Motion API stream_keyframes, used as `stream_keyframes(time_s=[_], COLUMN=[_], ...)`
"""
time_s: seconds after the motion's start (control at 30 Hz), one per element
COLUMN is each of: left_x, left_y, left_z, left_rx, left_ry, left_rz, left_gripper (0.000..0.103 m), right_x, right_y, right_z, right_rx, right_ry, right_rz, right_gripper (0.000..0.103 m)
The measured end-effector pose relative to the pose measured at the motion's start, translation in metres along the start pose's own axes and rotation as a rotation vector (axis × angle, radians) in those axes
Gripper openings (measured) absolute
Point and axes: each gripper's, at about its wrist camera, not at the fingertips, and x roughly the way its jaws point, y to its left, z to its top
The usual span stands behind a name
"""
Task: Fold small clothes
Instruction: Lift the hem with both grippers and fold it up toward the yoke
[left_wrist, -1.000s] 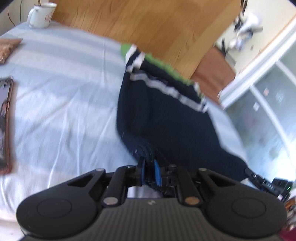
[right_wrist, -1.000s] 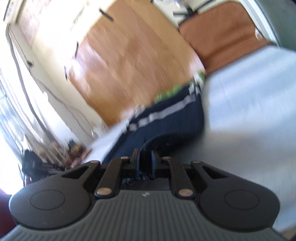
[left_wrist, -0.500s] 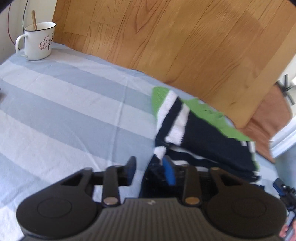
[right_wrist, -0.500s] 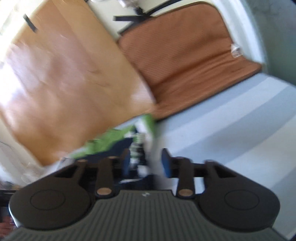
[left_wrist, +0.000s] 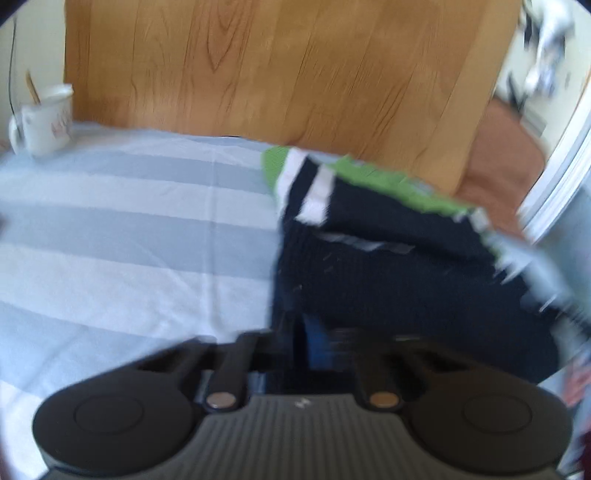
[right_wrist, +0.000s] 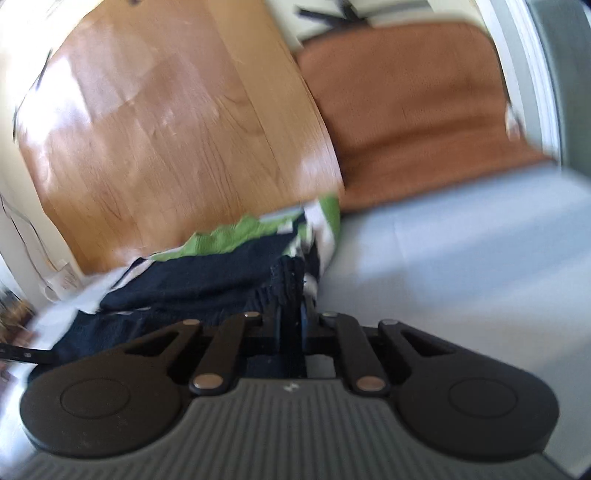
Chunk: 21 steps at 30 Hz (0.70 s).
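Observation:
A small navy knit garment (left_wrist: 388, 266) with white stripes and a green edge lies folded on the blue-striped cloth, near the wooden headboard. My left gripper (left_wrist: 303, 332) sits at its near left edge; motion blur hides whether its jaws pinch the fabric. In the right wrist view the garment (right_wrist: 221, 266) lies left of centre, and my right gripper (right_wrist: 295, 310) is shut on a raised fold of navy fabric at the garment's near right edge.
A white mug (left_wrist: 44, 122) with a stick in it stands at the far left of the striped cloth (left_wrist: 129, 229). A wooden board (left_wrist: 277, 70) rises behind the bed. A brown cushion (right_wrist: 417, 110) lies beyond the bed's far right.
Half a second ago both grippers were open over the folded garment. Now the right one has shut on its near edge. The left one has drawn back to the garment's near left side.

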Motion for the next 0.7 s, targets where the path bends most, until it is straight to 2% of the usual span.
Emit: stream_keyframes(time_s=[0.03, 0.07, 0.1, 0.17, 0.2, 0.27, 0.3, 0.33, 0.43, 0.53, 0.63, 0.67, 0.7], left_x=[0.003, 0.004, 0.003, 0.001, 0.000, -0.002, -0.006, -0.012, -0.032, -0.040, -0.026, -0.017, -0.007], left_y=[-0.001, -0.001, -0.001, -0.006, -0.007, -0.010, -0.010, -0.010, -0.014, -0.030, -0.050, -0.054, -0.057], left_z=[-0.004, -0.007, -0.011, -0.015, -0.017, -0.019, -0.019, -0.019, -0.018, -0.019, -0.028, -0.034, -0.039], left_rx=[0.010, 0.018, 0.030, 0.055, 0.058, 0.053, 0.051, 0.047, 0.038, 0.079, 0.155, 0.175, 0.185], left_ry=[0.012, 0.017, 0.006, -0.004, -0.001, -0.003, -0.013, -0.033, -0.132, -0.206, -0.194, -0.175, -0.145], left_rz=[0.020, 0.031, 0.043, 0.082, 0.102, 0.120, 0.118, 0.114, 0.113, 0.122, 0.136, 0.150, 0.170], left_gripper=[0.007, 0.007, 0.007, 0.011, 0.017, 0.021, 0.027, 0.035, 0.050, 0.062, 0.063, 0.063, 0.063], right_x=[0.007, 0.017, 0.024, 0.024, 0.021, 0.010, 0.003, -0.006, -0.035, -0.055, -0.060, -0.056, -0.055], right_y=[0.004, 0.005, -0.002, -0.019, -0.025, -0.026, -0.024, -0.019, -0.003, 0.016, 0.033, 0.037, 0.037], right_z=[0.001, 0.000, 0.001, 0.002, 0.001, -0.003, -0.006, -0.009, -0.023, -0.036, -0.047, -0.051, -0.056], right_rx=[-0.057, -0.073, -0.038, 0.058, 0.099, 0.144, 0.151, 0.151, 0.142, 0.132, 0.072, 0.044, 0.015], right_ry=[0.009, 0.060, 0.105, 0.106, 0.101, 0.078, 0.065, 0.048, -0.013, -0.044, -0.012, 0.028, 0.026], right_rz=[-0.038, -0.067, -0.056, -0.021, -0.013, -0.028, -0.032, -0.033, -0.019, 0.000, -0.013, -0.043, -0.049], right_gripper=[0.012, 0.012, 0.014, 0.018, 0.025, 0.034, 0.037, 0.037, 0.037, 0.038, 0.041, 0.042, 0.042])
